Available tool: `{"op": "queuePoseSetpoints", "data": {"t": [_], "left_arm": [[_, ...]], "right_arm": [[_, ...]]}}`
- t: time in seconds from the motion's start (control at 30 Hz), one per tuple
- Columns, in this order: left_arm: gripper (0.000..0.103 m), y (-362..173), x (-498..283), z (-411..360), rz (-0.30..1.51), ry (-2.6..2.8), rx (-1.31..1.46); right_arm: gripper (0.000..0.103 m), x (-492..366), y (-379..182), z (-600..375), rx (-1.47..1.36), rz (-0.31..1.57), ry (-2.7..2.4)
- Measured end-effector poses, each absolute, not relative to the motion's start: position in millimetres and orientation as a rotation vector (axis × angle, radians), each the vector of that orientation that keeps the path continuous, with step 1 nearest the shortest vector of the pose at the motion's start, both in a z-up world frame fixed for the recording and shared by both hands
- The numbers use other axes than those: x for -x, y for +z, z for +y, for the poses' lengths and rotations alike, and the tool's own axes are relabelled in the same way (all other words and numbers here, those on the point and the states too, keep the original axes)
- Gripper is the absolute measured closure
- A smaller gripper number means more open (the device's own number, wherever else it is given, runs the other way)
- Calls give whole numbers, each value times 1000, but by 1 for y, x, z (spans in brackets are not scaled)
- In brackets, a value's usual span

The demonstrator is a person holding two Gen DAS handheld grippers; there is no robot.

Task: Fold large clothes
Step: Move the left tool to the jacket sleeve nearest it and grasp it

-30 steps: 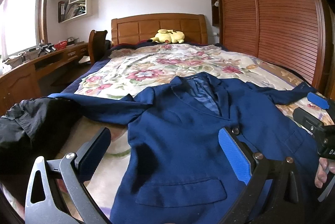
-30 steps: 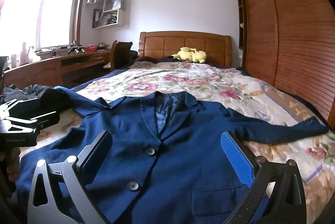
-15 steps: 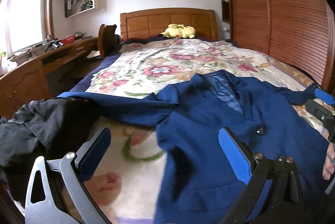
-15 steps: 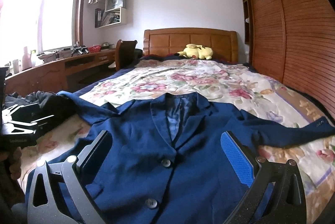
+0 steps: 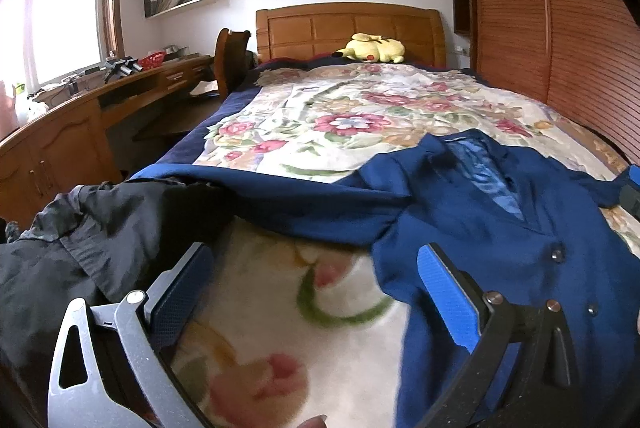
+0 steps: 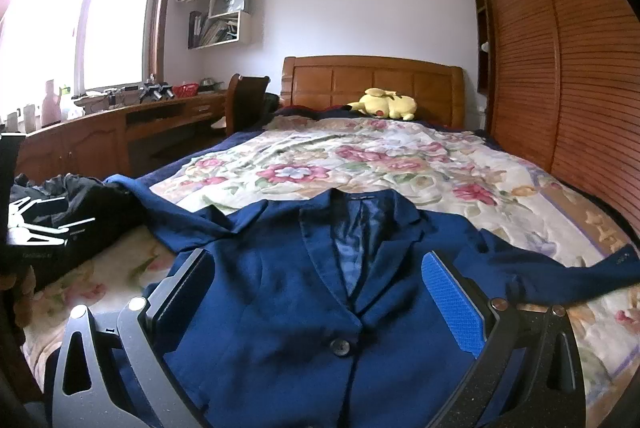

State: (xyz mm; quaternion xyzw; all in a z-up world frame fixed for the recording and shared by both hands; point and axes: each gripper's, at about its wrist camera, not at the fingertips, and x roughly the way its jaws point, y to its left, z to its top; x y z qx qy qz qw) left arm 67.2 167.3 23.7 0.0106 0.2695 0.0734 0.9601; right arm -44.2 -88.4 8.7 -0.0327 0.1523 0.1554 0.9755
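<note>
Jacket (image 6: 288,292) — dark blue, buttoned, lying front-up and flat on the flowered bedspread (image 6: 360,164), collar toward the headboard (image 6: 372,84). One sleeve runs out toward the wardrobe (image 6: 568,76) side, its cuff near the edge of the bed; the other sleeve stretches the opposite way toward the desk (image 5: 80,116) side, where its end meets a heap of black clothing (image 5: 80,224). Blue lining shows inside the open collar. Two buttons visible in the right wrist view, lower one partly hidden by the frame.

Right gripper (image 6: 320,292): jaws spread wide, nothing between them, hanging above the jacket's chest with the lapels in the gap.

Left gripper (image 5: 316,288): jaws also wide apart and holding nothing, sitting over bare bedspread just beside the jacket's side edge; black clothing touches or lies under the left finger — cannot tell which. A fingertip shows at the bottom edge of the left wrist view.

Left gripper also seen from the right wrist view at the far left, over the black clothing.

Yellow plush toy (image 6: 384,104) rests against the headboard, well apart from the jacket
</note>
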Motion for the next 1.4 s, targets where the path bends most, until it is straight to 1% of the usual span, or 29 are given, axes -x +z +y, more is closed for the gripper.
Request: {"op": "queuePoseSetpoints", "data": {"t": [0.1,0.2,0.3,0.5,0.8,1.0,1.07,1.13,1.17,1.23,1.27,1.3,1.33,1.4], "left_arm": [[0,21,-79,177,554,147,-13],[7,16,-95,187,580,152,6],[9,10,-114,195,614,155,29],[9,0,-154,204,670,201,54],[9,-8,-198,228,741,264,185],[9,-13,-224,225,793,320,149],[12,-17,-231,221,823,340,119],[25,-21,-236,221,844,362,99],[28,-22,-238,221,854,370,94],[48,-26,-241,222,879,362,98],[52,-28,-243,224,894,356,113],[66,-29,-243,225,897,346,125],[84,-30,-242,226,899,331,139],[96,-31,-241,227,902,320,152]], "right_arm": [[0,36,7,-84,70,317,319],[0,28,5,-81,75,328,328],[0,21,3,-79,78,335,339],[0,6,0,-75,80,362,359],[0,-5,-6,-65,88,403,392],[0,-6,-7,-66,85,418,402],[0,-5,-6,-67,82,418,405],[0,-3,-5,-68,85,418,407],[0,-3,-6,-68,88,416,406],[0,0,-5,-70,95,414,404],[0,-1,-6,-70,97,411,403],[0,-1,-6,-70,96,410,402],[0,1,-6,-72,95,409,402],[0,2,-6,-75,94,406,401]]}}
